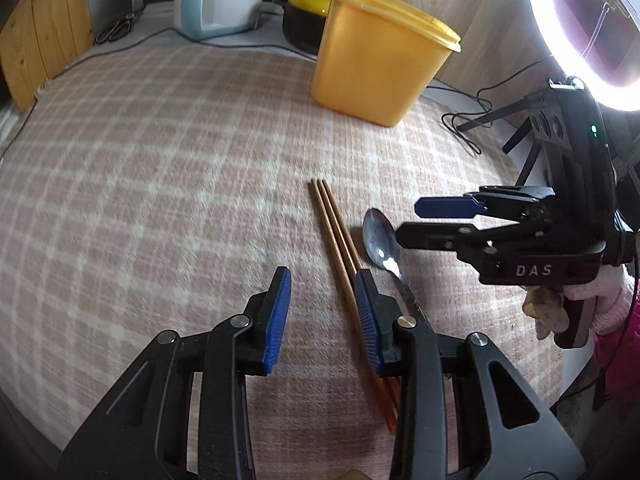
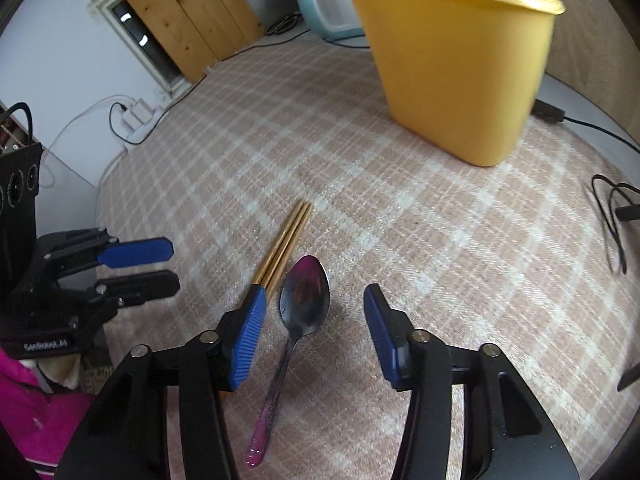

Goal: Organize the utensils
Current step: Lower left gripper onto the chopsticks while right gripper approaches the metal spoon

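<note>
A pair of brown chopsticks (image 1: pixel 333 229) lies on the checked cloth (image 1: pixel 160 168), with a metal spoon (image 1: pixel 381 245) beside it. A tall yellow tub (image 1: pixel 376 56) stands behind them and holds some sticks. My left gripper (image 1: pixel 323 312) is open and empty, low over the cloth just left of the chopsticks. My right gripper (image 2: pixel 314 334) is open and empty, its fingers on either side of the spoon (image 2: pixel 305 300), whose pink handle points toward the camera. The chopsticks (image 2: pixel 286 246) lie left of the spoon, the yellow tub (image 2: pixel 456 60) at the back right.
A light blue and white appliance (image 1: pixel 218 0), a black pot with a yellow lid (image 1: pixel 304 16) and scissors (image 1: pixel 116 30) stand at the back. A ring light (image 1: pixel 588 32) glares at the right. Cables (image 2: pixel 612 216) lie along the cloth's right edge, a power strip (image 2: pixel 138 114) at the left.
</note>
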A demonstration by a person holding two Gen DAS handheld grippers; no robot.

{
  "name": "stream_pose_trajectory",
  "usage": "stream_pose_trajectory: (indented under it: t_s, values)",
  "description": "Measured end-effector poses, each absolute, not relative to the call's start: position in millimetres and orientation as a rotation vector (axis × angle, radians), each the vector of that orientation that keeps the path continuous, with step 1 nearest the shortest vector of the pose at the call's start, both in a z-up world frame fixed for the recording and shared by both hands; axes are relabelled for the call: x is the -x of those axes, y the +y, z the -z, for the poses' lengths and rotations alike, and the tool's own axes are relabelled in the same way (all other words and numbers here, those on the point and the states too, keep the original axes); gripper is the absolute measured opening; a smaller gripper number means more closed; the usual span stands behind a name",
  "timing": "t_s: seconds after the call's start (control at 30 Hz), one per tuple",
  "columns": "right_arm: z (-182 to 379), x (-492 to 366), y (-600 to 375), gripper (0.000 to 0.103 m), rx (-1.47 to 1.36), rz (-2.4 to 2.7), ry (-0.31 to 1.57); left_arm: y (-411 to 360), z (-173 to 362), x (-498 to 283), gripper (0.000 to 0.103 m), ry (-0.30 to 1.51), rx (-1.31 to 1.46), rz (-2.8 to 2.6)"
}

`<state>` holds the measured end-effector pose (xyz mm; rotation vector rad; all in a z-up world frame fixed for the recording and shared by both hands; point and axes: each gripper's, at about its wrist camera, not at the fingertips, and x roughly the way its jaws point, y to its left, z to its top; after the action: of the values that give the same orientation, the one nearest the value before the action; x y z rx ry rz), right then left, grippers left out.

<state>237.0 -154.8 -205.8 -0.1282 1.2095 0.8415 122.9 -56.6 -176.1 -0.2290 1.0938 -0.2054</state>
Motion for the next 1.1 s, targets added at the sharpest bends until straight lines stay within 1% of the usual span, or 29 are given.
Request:
stream_pose_trajectory:
  t_s: [0.03,0.1,0.13,0.27,0.4,0.57,0.67,0.97,1.1]
  values:
    - [207,-237,-154,0.046,0.129,-0.846,1.212,-58,178,-123,0.034,1.099,0.232,0.204]
    - [209,-239,-151,0.04,0.132,-0.855,1.218,-61,182,-122,0.034,1.108,0.235,0.198]
    - [210,-239,-151,0.039,0.132,-0.859,1.219,-63,184,-122,0.034,1.113,0.239,0.196]
    - [213,-240,-144,0.037,0.143,-0.861,1.221,-69,190,-124,0.033,1.127,0.239,0.188]
    - [214,-240,-146,0.033,0.136,-0.859,1.222,-74,196,-127,0.033,1.145,0.224,0.177]
    - [213,-239,-150,0.032,0.119,-0.846,1.219,-77,202,-132,0.033,1.166,0.214,0.161]
    - [212,-239,-154,0.032,0.107,-0.84,1.214,-79,206,-137,0.025,1.181,0.204,0.147]
    - [208,-239,-161,0.031,0.101,-0.829,1.203,-82,213,-147,0.024,1.199,0.206,0.145]
    - [208,-239,-163,0.029,0.098,-0.824,1.203,-85,217,-152,0.024,1.207,0.2,0.149]
